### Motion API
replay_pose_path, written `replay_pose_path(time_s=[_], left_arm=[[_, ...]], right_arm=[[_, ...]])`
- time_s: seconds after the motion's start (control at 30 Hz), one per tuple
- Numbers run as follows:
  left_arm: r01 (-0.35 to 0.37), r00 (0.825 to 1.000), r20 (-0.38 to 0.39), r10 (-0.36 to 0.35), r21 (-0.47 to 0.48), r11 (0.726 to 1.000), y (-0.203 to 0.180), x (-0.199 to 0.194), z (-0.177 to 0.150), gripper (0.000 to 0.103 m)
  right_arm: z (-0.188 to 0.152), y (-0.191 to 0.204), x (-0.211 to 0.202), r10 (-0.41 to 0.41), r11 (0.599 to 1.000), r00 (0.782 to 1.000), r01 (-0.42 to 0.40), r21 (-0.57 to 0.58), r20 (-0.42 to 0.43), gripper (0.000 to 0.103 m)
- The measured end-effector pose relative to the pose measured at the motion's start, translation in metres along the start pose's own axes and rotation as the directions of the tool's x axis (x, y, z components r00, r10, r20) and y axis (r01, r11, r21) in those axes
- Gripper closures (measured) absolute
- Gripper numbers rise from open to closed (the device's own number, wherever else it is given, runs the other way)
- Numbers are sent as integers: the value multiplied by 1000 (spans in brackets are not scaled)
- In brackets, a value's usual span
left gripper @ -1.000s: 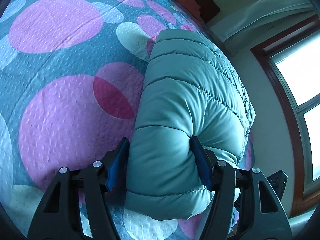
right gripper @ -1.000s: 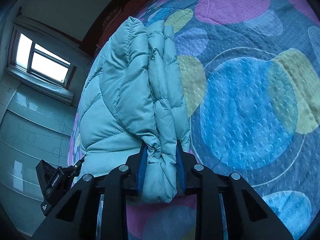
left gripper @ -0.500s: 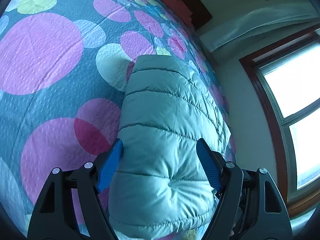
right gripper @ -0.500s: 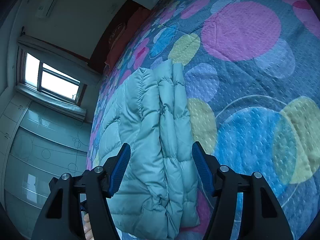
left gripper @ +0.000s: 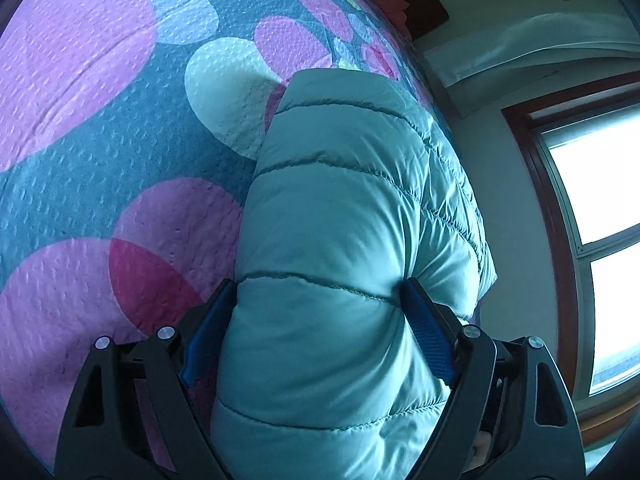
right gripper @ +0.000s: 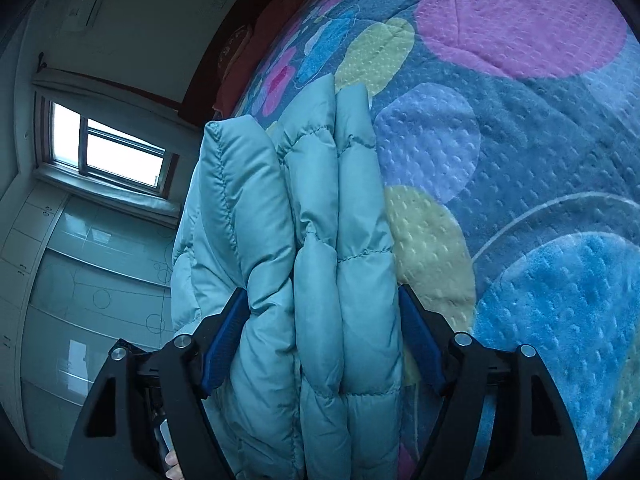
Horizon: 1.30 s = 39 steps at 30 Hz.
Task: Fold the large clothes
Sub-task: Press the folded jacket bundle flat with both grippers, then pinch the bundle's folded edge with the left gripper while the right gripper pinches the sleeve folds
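Observation:
A teal quilted puffer jacket point(left gripper: 340, 200) lies folded into a thick bundle on the bed, near its window-side edge. One end of it fills the gap of my left gripper point(left gripper: 318, 288), whose jaws are opening; the blue pads point(left gripper: 428, 332) touch the fabric lightly without squeezing it. In the right wrist view the jacket point(right gripper: 320, 200) shows as several stacked layers. My right gripper point(right gripper: 322, 290) straddles that layered end, its jaws also opening, with the fabric bulging between the pads point(right gripper: 224, 336).
The bedspread point(left gripper: 120, 140) is blue with big pink, yellow and pale circles point(right gripper: 520, 160). A window point(left gripper: 600, 200) and wall lie just past the jacket. A glass-fronted wardrobe point(right gripper: 80, 280) stands beside the window. Red pillows point(right gripper: 240, 64) sit at the bed's head.
Both grippers went from squeezing the jacket to wide jaws. The pinched fabric has puffed back out between the pads. Both views have shifted along the bundle.

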State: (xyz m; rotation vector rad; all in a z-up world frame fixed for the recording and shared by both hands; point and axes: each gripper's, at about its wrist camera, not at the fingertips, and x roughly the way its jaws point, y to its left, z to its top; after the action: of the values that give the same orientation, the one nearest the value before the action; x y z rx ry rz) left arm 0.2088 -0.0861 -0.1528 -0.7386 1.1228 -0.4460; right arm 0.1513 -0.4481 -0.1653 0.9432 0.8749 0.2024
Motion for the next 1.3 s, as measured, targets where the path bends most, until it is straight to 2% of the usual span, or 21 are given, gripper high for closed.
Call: replay_pose_path(time_s=[0.13,0.2,0.3,0.47,0.6,1.0,1.3], left_arm=[[-4,1000,-2,4,16,1000,-2,5,1,21],[-5,1000,-3,5,24,1000,-4,6,1,25],[-14,1000,-2,14,33,999,-5,7,1,30],[-15,1000,6,15,53,998,-8,3,1,45],[-12,1000,15,11,73,997,-12,-1,1,53],[0,998,59,-5,86,996,-14,-19,17,60],[-29,986,165,17,70,997,12,-62,66,61]], right_arm=[[-2,4,4,-11,1000,1000,12,-20,9,36],[-4,7,6,2,1000,1000,-1,-19,12,48],[-10,4,8,36,999,999,-36,-1,13,58],[-16,3,13,73,997,997,-74,11,26,67],[-20,4,13,100,995,994,-100,4,33,74],[-6,37,32,169,985,985,-168,-38,40,78],[3,87,98,246,967,969,-247,-62,-28,79]])
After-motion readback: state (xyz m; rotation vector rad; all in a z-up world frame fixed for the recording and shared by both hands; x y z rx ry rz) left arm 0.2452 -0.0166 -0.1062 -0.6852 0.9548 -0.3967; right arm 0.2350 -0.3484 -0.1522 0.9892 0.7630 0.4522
